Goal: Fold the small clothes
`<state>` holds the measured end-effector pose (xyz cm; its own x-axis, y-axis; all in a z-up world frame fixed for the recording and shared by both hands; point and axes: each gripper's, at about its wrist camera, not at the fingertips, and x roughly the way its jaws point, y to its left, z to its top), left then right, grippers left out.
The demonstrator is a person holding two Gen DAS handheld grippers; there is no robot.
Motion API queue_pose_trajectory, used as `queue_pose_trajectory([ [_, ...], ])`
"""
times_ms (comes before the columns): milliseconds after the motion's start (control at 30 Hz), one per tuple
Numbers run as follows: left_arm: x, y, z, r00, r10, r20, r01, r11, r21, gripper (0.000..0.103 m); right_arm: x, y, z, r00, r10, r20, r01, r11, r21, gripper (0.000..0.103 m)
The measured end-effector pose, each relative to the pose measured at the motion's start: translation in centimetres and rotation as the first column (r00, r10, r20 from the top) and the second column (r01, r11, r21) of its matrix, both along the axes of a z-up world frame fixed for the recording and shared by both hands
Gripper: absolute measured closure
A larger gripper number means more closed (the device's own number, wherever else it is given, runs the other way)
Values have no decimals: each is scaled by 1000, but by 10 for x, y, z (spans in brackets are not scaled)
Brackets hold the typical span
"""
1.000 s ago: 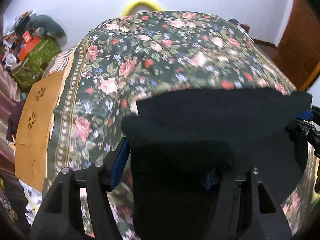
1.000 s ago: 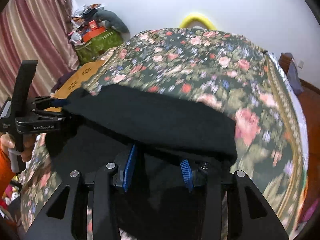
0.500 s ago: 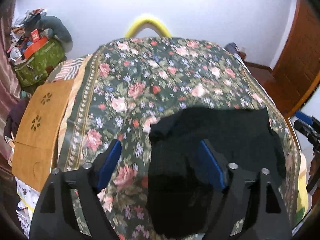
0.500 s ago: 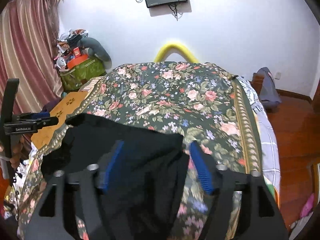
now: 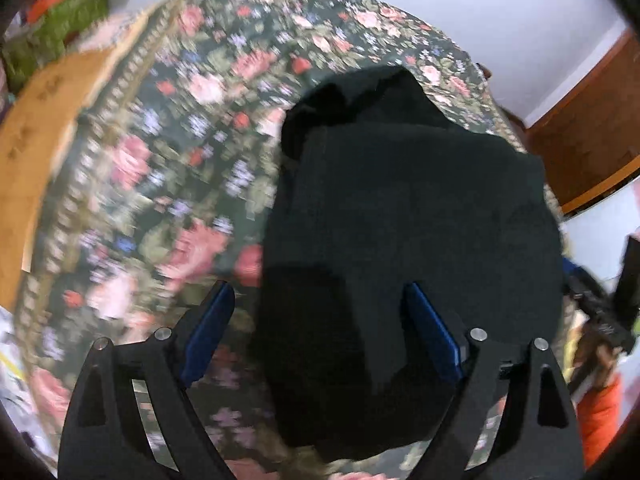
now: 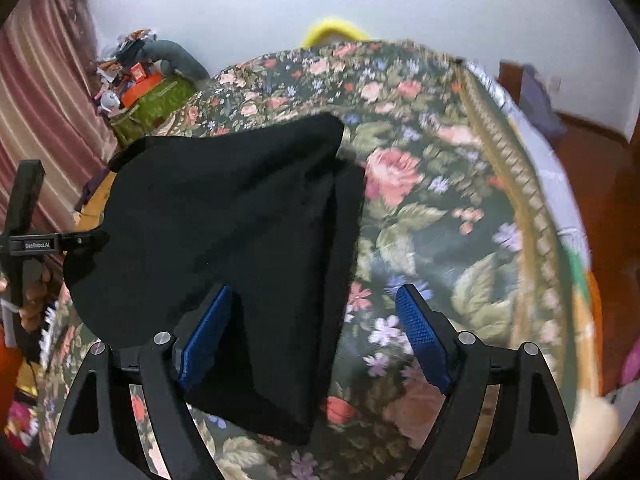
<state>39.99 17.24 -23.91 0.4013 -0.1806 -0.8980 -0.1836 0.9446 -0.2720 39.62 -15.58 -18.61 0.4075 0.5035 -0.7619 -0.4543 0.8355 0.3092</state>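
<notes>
Black garment (image 5: 412, 216) released, both grippers open.

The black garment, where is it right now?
The black garment lies folded on the flowery bedspread, near its front edge, between both open grippers.

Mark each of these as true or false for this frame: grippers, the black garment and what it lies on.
1. Both grippers are open. True: the left gripper and the right gripper each show blue pads spread wide, clamping nothing.
2. The black garment hangs in the air between the grippers. False: it lies on the floral bedspread.
3. The garment lies folded, with layers overlapping. True: stacked edges show along its right side in the right wrist view.
4. The bedspread is plain white. False: it is dark green with pink roses.
5. A yellow curved object shows beyond the bed's far end. True.
</notes>
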Motion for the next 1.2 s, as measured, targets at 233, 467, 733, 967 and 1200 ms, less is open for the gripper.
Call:
queue_pose_trajectory([
  [233,12,-9,-6,1000,3,26,0,994,-106,18,10,12,-9,1000,10,-27,-7,993,122,35],
  [467,3,-19,10,996,-34,78,42,993,-110,75,5,24,-3,999,33,-19,-30,991,133,88],
  [733,-37,-33,59,982,-82,172,81,997,8,86,-30,21,43,994,80,76,-91,985,146,94],
  [967,-94,-29,123,957,-84,277,68,996,65,86,-71,30,102,978,109,178,-143,971,193,94],
  [1200,-150,-12,154,946,-74,316,48,995,89,86,-123,51,132,963,146,228,-197,956,219,94],
])
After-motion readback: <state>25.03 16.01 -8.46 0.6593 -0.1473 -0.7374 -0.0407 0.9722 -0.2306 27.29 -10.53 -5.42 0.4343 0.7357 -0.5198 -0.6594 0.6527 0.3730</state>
